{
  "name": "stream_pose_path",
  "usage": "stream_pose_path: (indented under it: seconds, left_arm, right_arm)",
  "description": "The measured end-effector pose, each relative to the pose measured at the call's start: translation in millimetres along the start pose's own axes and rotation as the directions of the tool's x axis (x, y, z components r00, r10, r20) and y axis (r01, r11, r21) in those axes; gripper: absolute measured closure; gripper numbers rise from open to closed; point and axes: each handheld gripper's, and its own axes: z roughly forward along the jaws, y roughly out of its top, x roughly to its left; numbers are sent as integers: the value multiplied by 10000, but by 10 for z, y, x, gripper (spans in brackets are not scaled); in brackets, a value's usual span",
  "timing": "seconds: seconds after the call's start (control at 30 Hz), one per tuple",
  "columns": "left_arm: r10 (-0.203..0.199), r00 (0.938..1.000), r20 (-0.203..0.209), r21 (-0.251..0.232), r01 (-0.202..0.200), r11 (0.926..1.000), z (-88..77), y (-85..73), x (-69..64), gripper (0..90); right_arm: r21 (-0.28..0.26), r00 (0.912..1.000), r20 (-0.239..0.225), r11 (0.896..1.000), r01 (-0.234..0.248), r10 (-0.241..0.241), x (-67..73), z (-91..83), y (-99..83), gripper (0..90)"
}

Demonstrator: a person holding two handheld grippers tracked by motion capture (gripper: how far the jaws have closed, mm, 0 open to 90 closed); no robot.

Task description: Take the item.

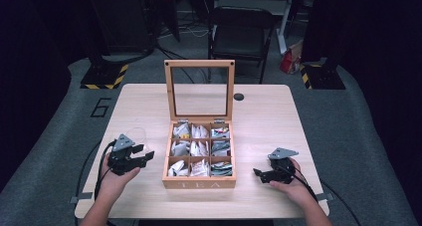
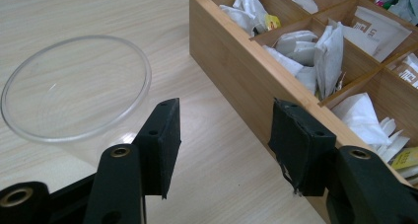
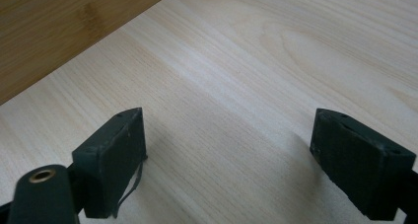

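Left gripper (image 1: 145, 156), jaws apart and empty, at 9 o'clock of tea box (image 1: 199, 182); clear cup (image 2: 74, 88) just beside it. Right gripper (image 1: 259, 175), jaws apart, empty, at 3 o'clock.

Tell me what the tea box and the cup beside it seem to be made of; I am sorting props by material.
The tea box looks like light wood, perhaps bamboo, smooth matt finish: grain streaks show on its wall, and its raised lid holds a clear pane. The cup looks like thin clear plastic, glossy: the table shows through it and its rim glints.
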Motion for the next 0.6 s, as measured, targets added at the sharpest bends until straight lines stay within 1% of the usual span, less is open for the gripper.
stream_pose_path:
  seconds: [0.03, 0.07, 0.1, 0.27, 0.3, 0.33, 0.4, 0.43, 0.5, 0.57, 0.6]
  left_arm:
    - [-15, 10000, 26, -14, 15, 10000, 4, 16, -5, 452]
    - [1, 10000, 79, -14, -1, 10000, 5, 33, -7, 452]
    - [8, 10000, 95, -24, -8, 10000, 8, 49, -11, 452]
    - [98, 9999, 112, -65, -97, 9999, 11, 129, -29, 456]
    - [168, 9998, 147, 6, -168, 9999, 3, 150, -28, 459]
    - [170, 9997, 153, -32, -170, 9999, 3, 166, -35, 459]
    - [195, 9997, 159, -48, -194, 9998, 3, 183, -38, 461]
    - [265, 9995, 179, -48, -264, 9996, 2, 217, -39, 461]
    - [306, 9994, 188, -63, -304, 9995, 10, 251, -44, 462]
    - [242, 9994, 230, -136, -239, 9996, 22, 281, -58, 466]
    - [317, 9992, 225, -167, -314, 9994, 29, 295, -64, 466]
  right_arm:
    - [5, 10000, -4, 10000, -51, 51, 3, 0, -1, 131]
    - [1, 10000, 3, 10000, 23, -23, -1, 0, 1, 131]
    - [8, 10000, -3, 10000, -53, 53, 4, -1, -1, 131]
    - [7, 10000, -1, 10000, -53, 53, 4, -1, -1, 131]
    - [2, 10000, 4, 10000, 23, -23, -1, 0, 1, 131]
    - [7, 10000, -5, 10000, -48, 48, 3, -1, -1, 131]
    - [-1, 10000, 2, 10000, 13, -13, -1, 0, 0, 131]
    - [1, 10000, 6, 10000, 26, -26, -1, 0, 1, 131]
    - [7, 10000, -1, 10000, -49, 49, 3, 0, -1, 131]
    - [8, 10000, -1, 10000, -48, 48, 3, 0, -1, 131]
    - [8, 10000, -1, 10000, -48, 48, 3, -1, -1, 131]
